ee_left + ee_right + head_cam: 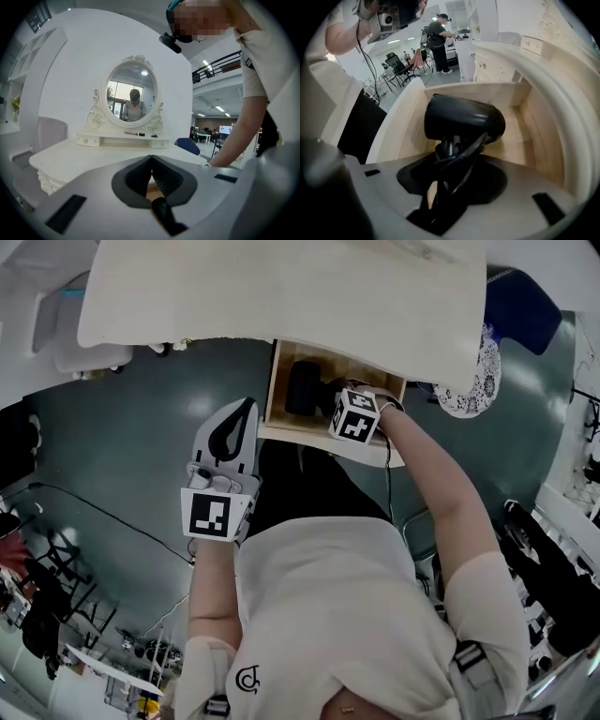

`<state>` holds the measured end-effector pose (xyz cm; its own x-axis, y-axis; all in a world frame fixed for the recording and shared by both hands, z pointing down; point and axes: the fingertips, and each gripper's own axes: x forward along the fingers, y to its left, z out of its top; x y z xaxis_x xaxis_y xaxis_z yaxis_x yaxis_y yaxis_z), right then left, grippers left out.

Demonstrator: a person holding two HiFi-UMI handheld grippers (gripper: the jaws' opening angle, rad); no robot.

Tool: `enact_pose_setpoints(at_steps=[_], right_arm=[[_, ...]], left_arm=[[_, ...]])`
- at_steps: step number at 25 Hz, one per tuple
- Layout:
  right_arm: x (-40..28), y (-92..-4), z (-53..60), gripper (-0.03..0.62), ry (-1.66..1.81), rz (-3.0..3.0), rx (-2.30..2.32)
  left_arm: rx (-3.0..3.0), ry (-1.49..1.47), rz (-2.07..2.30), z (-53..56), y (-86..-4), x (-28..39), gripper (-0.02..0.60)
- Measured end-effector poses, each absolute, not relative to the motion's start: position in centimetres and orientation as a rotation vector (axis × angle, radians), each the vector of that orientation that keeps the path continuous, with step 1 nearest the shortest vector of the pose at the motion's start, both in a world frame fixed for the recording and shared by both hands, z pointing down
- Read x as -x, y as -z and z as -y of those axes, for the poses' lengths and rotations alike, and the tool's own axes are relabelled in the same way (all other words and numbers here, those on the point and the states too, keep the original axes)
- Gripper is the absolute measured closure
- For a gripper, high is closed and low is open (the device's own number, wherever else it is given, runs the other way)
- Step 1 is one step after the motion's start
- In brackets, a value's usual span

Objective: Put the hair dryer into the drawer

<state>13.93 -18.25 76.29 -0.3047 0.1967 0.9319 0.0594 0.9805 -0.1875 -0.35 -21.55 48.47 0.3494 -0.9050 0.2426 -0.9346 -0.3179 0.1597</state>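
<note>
1. Your right tool [449, 164] is pinching the hair dryer [464, 119] by its handle, with the cord bunched in; the black body sits inside the open drawer [536, 126], mid-frame in the right gripper view.
2. Your left tool [151, 159] is pressed together on nothing, lower centre of its view, before the white surface [84, 154].
3. Expect a stiff, smooth plastic shell, probably top-heavy and prone to swing; the handle is the sound hold; whether it touches the drawer floor is unclear.

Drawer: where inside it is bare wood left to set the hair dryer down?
In the right gripper view, bare wood lies between the hair dryer and the right wall of the drawer. Left of the dryer it is crowded.
</note>
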Motion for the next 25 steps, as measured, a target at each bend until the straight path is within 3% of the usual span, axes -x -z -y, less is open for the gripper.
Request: enact_pose_setpoints(at_steps=[17,21,25], right_arm=[[-13.1,-78.1,17.4,0.371,-0.431,1.938,0.115],[-12.9,-77.5,18.0,0.262,-0.449,1.939,0.026],[-13.0,-75.7,19.8,0.319,-0.372,1.985,-0.076]], left_arm=[[-2.335,-0.148,1.623,21.3,-48.9,-2.1,0.569],[-2.365,-0.142,1.614,22.4,-48.1,-2.6,0.569],[-2.399,-0.123,1.615,23.6,-46.8,-3.4,0.57]])
